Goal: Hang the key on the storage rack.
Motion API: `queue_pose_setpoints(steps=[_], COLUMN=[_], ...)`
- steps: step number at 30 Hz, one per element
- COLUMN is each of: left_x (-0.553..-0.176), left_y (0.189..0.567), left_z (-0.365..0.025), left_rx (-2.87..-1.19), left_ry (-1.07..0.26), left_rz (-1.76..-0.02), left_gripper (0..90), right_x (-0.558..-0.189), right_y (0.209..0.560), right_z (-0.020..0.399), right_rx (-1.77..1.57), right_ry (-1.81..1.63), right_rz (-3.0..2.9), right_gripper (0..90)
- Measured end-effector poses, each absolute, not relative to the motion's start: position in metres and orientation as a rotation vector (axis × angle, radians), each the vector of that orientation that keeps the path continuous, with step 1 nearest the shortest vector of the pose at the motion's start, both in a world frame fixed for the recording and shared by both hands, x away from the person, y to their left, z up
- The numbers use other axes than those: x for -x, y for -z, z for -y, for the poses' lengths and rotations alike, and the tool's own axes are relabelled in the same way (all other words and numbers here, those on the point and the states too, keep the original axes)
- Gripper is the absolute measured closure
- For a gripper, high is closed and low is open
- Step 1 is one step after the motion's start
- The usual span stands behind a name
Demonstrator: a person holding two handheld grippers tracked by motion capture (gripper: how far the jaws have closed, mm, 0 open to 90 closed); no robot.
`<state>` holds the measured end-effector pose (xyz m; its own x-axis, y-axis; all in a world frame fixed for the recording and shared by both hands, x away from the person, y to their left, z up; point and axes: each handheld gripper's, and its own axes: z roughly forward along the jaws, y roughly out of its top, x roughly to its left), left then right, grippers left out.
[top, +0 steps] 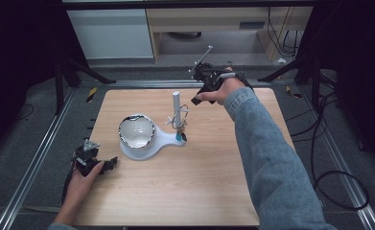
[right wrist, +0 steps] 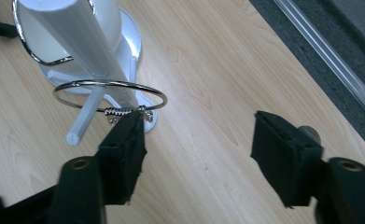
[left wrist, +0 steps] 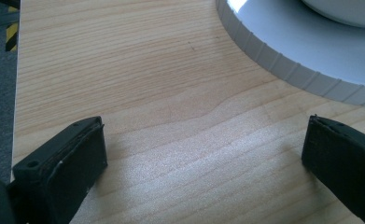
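Here, ring [right wrist: 110, 88] hangs on stand [right wrist: 77, 32]; right gripper [right wrist: 199, 140] fingers apart.

white stand [top: 152, 140] with bowl [top: 136, 131], ring [top: 180, 118] on post (upright), right claw [top: 195, 99] near

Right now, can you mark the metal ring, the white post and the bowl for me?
metal ring [right wrist: 157, 95]: right gripper view, on the near right arc of the wire loop.
white post [top: 176, 99]: high view, on its upper shaft.
bowl [top: 136, 131]: high view, on the white inside.

A wooden table [top: 175, 191] carries a white stand [top: 163, 140] with a bowl [top: 136, 130].
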<state>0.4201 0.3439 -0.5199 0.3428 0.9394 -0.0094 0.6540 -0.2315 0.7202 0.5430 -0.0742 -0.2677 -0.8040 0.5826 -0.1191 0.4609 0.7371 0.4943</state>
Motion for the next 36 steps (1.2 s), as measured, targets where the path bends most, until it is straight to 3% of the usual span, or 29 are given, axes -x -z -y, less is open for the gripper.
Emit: queue_pose_setpoints(steps=[5, 13, 36], left_x=[-0.420, -0.420, -0.420], left_y=[0.520, 0.520, 0.520], left_z=[-0.344, -0.344, -0.344], left_rx=[-1.978, -1.977, -1.978], left_ry=[-0.579, -0.579, -0.579], left_rz=[-1.387, -1.388, -1.387], left_gripper=[0.0, 0.0, 0.0], right_x=[-0.542, -0.539, -0.522], right_y=[0.269, 0.273, 0.288], right_z=[0.080, 0.094, 0.134], right_rx=[-0.840, -0.846, -0.876], right_ry=[-0.633, -0.624, -0.571], right_rz=[-2.644, -2.618, -2.612], right_gripper=[19.0, 8.9, 6.3])
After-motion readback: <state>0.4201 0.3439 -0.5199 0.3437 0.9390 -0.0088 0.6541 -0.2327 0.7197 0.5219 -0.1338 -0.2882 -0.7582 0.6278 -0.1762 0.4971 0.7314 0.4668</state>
